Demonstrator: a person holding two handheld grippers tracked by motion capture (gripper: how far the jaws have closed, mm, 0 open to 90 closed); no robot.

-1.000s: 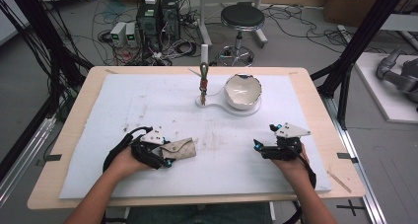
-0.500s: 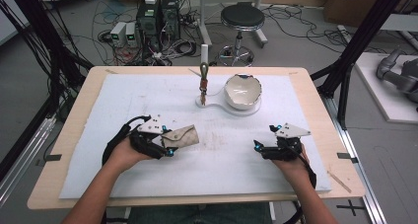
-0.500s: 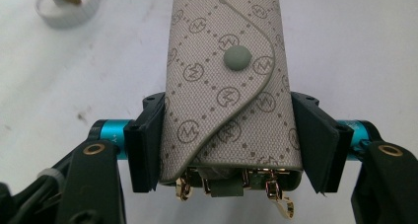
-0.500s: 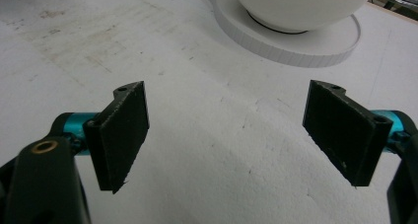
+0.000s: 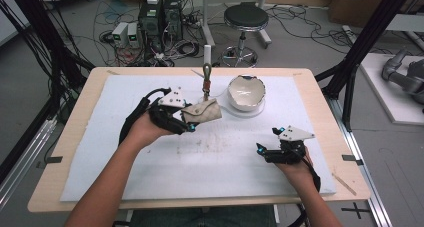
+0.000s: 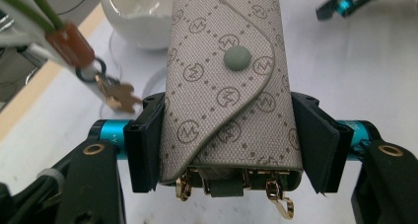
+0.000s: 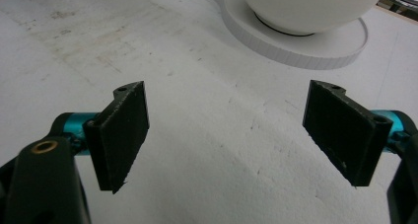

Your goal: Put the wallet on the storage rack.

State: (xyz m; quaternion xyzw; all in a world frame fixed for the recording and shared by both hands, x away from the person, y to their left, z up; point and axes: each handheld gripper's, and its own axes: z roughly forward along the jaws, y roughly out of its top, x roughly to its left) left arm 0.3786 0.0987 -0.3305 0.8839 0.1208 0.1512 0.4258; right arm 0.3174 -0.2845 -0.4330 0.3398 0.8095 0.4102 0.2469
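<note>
A light wooden table (image 5: 70, 152) with rounded corners carries a large white foam sheet (image 5: 220, 167) that covers nearly all of its top, leaving a bare wooden margin around the edges. The sheet is scuffed, with brownish smudges near its middle. Toward the far side, right of centre, a flat white round disc (image 5: 235, 110) lies on the sheet, and a white rounded bowl with a chipped rim (image 5: 246, 92) stands on that disc. Just left of the bowl, a thin upright post (image 5: 206, 69) rises from the sheet's far edge.
</note>
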